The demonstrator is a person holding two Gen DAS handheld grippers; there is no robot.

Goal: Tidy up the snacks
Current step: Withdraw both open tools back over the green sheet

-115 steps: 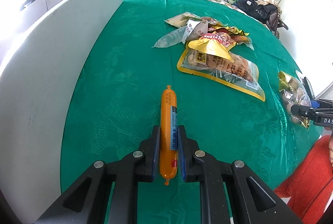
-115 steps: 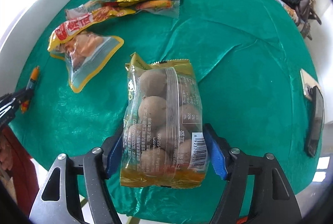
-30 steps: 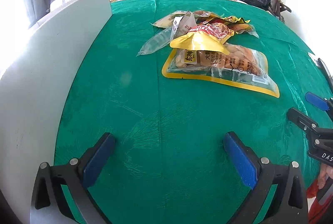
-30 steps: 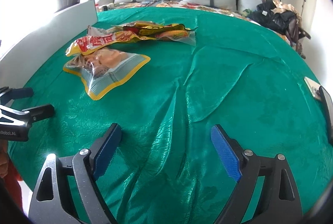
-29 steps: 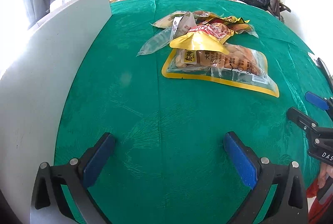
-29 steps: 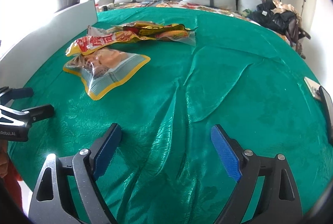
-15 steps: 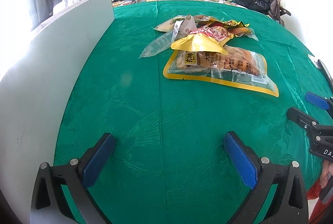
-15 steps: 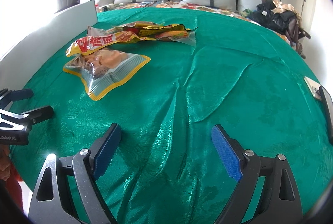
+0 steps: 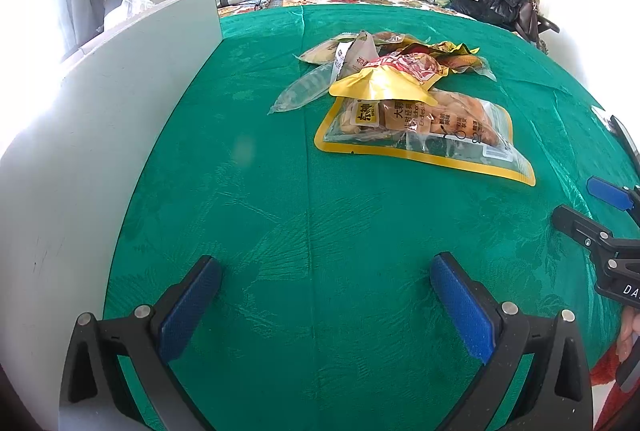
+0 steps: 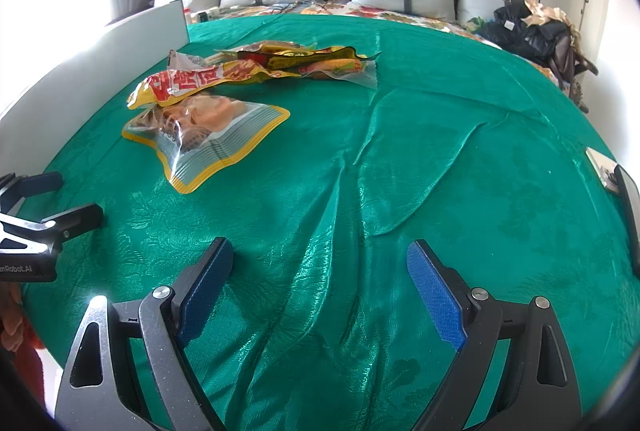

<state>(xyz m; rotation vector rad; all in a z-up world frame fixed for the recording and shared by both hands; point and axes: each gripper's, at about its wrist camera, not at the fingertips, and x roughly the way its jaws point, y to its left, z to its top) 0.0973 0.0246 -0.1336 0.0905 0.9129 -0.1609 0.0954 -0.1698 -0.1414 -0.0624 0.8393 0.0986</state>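
A: What sits near the lens?

B: The right hand-held gripper (image 10: 320, 281), its 2 blue-padded jaws spread wide with nothing between them, above the wrinkled green satin cloth (image 10: 440, 159).

A: And the snacks?

B: Upper left: a clear yellow-edged pouch of orange pieces (image 10: 208, 135), a red-and-yellow crinkled packet (image 10: 192, 83) overlapping its far end, more wrappers (image 10: 304, 65) behind.

A: Left edge?

B: The left hand-held gripper (image 10: 52, 197), jaws parted, near a white upright board (image 10: 100, 71).
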